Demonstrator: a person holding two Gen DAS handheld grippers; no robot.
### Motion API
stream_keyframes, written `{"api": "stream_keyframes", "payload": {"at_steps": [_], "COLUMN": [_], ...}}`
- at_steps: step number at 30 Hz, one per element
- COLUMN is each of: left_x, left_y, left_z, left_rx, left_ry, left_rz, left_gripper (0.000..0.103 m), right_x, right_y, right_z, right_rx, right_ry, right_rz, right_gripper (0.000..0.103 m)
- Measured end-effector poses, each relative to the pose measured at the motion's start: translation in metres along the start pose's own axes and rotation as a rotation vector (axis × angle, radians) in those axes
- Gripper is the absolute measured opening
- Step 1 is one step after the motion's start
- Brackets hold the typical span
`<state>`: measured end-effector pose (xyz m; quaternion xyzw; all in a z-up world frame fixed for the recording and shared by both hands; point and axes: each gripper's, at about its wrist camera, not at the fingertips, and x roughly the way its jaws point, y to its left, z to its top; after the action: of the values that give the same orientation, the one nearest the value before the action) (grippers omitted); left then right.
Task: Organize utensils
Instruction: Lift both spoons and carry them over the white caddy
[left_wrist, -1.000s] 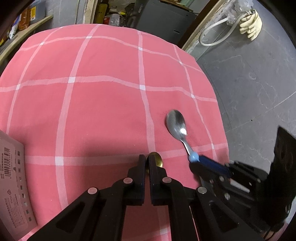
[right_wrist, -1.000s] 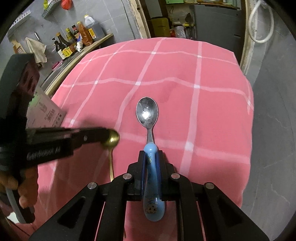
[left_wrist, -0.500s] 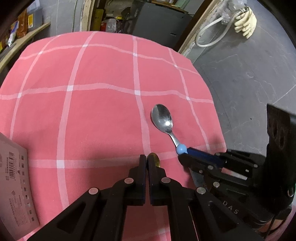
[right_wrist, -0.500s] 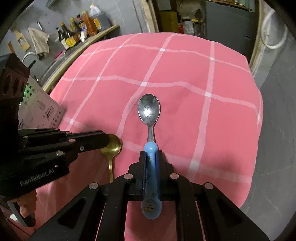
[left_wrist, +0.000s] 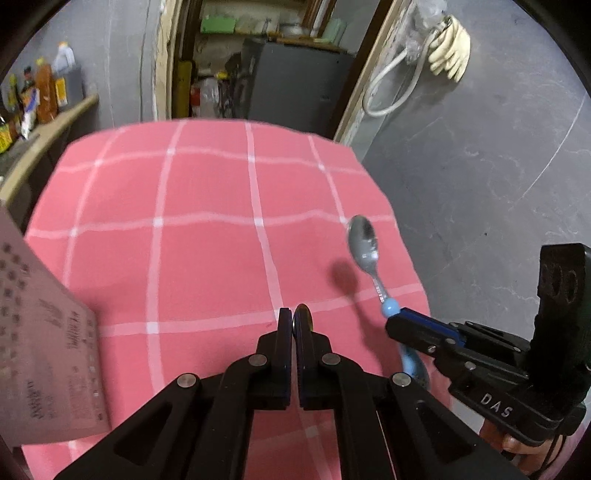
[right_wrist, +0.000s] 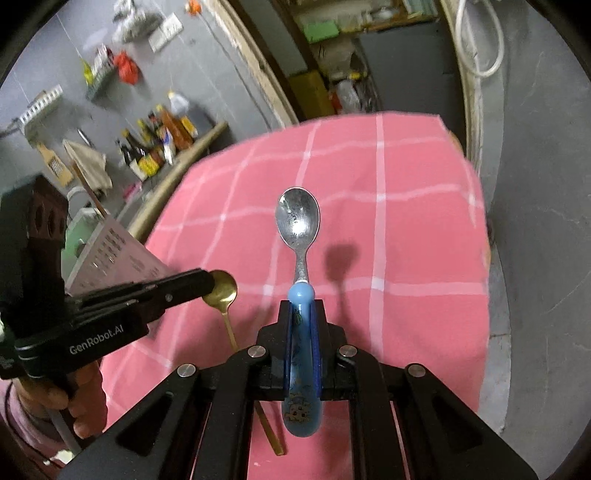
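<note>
A gold spoon (right_wrist: 222, 290) hangs above the pink checked tablecloth (right_wrist: 406, 229), its bowl pinched in my left gripper (right_wrist: 208, 282), its thin handle slanting down and to the right. In the left wrist view that gripper (left_wrist: 294, 325) is shut, with only a gold edge of the spoon (left_wrist: 306, 318) showing at the tips. My right gripper (right_wrist: 301, 310) is shut on the blue handle of a steel spoon (right_wrist: 298, 221), bowl pointing away, lifted off the cloth. The left wrist view shows that steel spoon (left_wrist: 364, 245) near the cloth's right edge, held by the right gripper (left_wrist: 397, 325).
A printed cardboard box (left_wrist: 44, 350) stands at the table's left side. Several sauce bottles (right_wrist: 159, 147) line a shelf beyond it. Grey floor (left_wrist: 480, 184) drops away past the table's right edge. A person's hand (right_wrist: 85, 402) grips the left tool.
Both grippers have risen with their spoons. The steel spoon now casts a separate shadow on the cloth. Both views have tilted up and take in more of the room.
</note>
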<state>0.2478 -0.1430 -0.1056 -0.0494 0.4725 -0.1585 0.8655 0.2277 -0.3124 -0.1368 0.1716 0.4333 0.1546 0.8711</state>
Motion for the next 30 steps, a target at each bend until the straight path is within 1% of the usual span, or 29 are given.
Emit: {"api": "stream_keyframes", "payload": {"at_steps": [4, 10, 13, 14, 16, 18, 20, 24, 26, 30], "left_x": [-0.029, -0.088, -0.122, -0.136, -0.154, -0.174, -0.195, -0.233, -0.246, -0.261], "left_y": [0.001, -0.007, -0.006, -0.005, -0.002, 0.004, 0.013, 0.035, 0.050, 0.078], "left_z": [0.007, 0.028, 0.041, 0.046, 0.055, 0.062, 0.068, 0.073, 0.076, 0.073], "left_rx": [-0.008, 0.013, 0.024, 0.030, 0.044, 0.055, 0.066, 0.094, 0.094, 0.070], "left_ry": [-0.083, -0.248, -0.313, -0.339, -0.377, -0.414, -0.447, -0.517, -0.538, -0.552], "left_rz": [0.002, 0.030, 0.049, 0.060, 0.085, 0.119, 0.156, 0.261, 0.311, 0.390], "left_gripper": [0.002, 0.002, 0.002, 0.002, 0.002, 0.002, 0.002, 0.002, 0.002, 0.002], "right_x": [-0.025, -0.066, -0.085, -0.090, -0.097, -0.100, -0.098, -0.084, -0.069, -0.036], "right_y": [0.006, 0.030, 0.045, 0.052, 0.064, 0.079, 0.096, 0.133, 0.156, 0.191], "right_z": [0.010, 0.028, 0.039, 0.044, 0.051, 0.059, 0.065, 0.073, 0.076, 0.073], "right_rx": [0.016, 0.023, 0.031, 0.032, 0.032, 0.028, 0.022, 0.001, -0.027, -0.082], "right_ry": [-0.095, -0.263, -0.353, -0.389, -0.431, -0.475, -0.504, -0.543, -0.550, -0.532], "right_rz": [0.012, 0.049, 0.107, 0.138, 0.178, 0.236, 0.286, 0.413, 0.488, 0.584], "right_gripper": [0.009, 0.009, 0.009, 0.009, 0.009, 0.009, 0.009, 0.009, 0.009, 0.009]}}
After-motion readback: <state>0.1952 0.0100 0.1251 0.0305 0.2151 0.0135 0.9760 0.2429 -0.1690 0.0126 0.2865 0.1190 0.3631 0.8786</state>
